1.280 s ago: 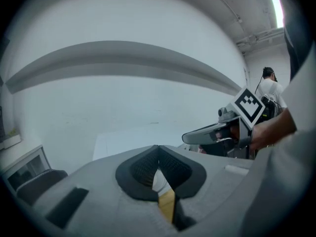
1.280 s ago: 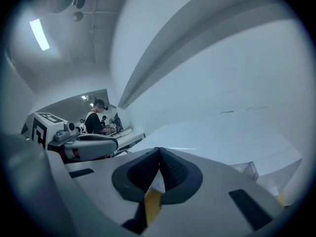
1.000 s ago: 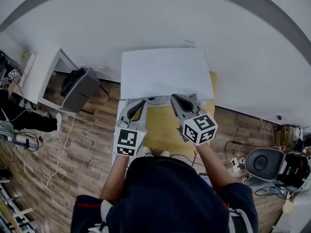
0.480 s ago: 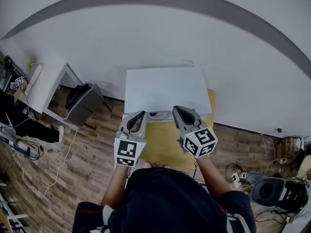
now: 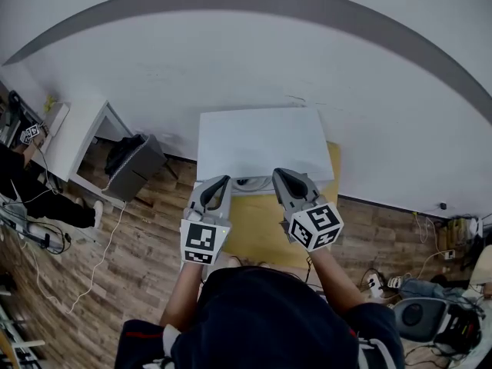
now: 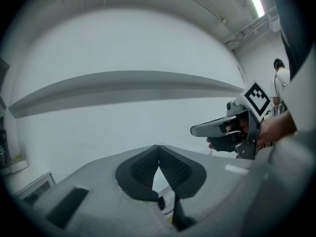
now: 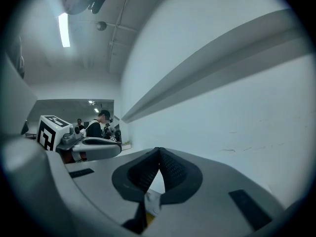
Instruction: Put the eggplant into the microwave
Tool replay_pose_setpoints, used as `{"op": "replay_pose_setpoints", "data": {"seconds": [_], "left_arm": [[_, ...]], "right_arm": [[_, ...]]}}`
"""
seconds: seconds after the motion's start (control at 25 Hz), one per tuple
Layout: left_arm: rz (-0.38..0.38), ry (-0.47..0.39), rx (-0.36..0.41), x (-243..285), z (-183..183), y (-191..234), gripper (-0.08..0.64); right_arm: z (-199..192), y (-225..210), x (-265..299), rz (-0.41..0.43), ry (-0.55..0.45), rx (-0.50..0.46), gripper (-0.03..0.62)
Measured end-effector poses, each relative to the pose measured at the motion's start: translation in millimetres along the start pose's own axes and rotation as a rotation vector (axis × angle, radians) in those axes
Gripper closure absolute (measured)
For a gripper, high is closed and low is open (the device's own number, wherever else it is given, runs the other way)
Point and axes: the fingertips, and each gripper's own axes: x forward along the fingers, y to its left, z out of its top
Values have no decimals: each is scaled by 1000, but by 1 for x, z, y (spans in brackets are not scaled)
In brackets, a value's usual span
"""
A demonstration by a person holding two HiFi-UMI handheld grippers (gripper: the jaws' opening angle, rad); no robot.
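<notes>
The microwave [image 5: 257,141] is a white box seen from above, standing at the back of a yellow table [image 5: 257,221] against a white wall. My left gripper [image 5: 217,181] and right gripper [image 5: 283,174] are held side by side just in front of it, pointing at the wall. Both are shut with nothing between the pads. In the left gripper view the jaws [image 6: 158,147] meet at their tips and the right gripper [image 6: 222,128] shows at the right. In the right gripper view the jaws [image 7: 158,149] also touch. No eggplant shows in any view.
A dark bag on a grey box [image 5: 132,158] and a white desk [image 5: 73,133] stand on the wooden floor at the left. Cables and an office chair [image 5: 419,317] lie at the lower right. People [image 7: 101,122] stand far off in the room.
Both grippers have risen a little in front of the microwave and stay shut. The head view has tilted, so more wall shows above the microwave.
</notes>
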Motion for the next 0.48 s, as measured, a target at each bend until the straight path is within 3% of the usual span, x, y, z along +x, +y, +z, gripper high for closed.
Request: {"op": "replay_pose_setpoints", "data": {"seconds": [0.48], "left_arm": [[11,-9,8,-5,2,6,545]], "right_arm": [[3,2,0,-9,-5,-12,581]]}}
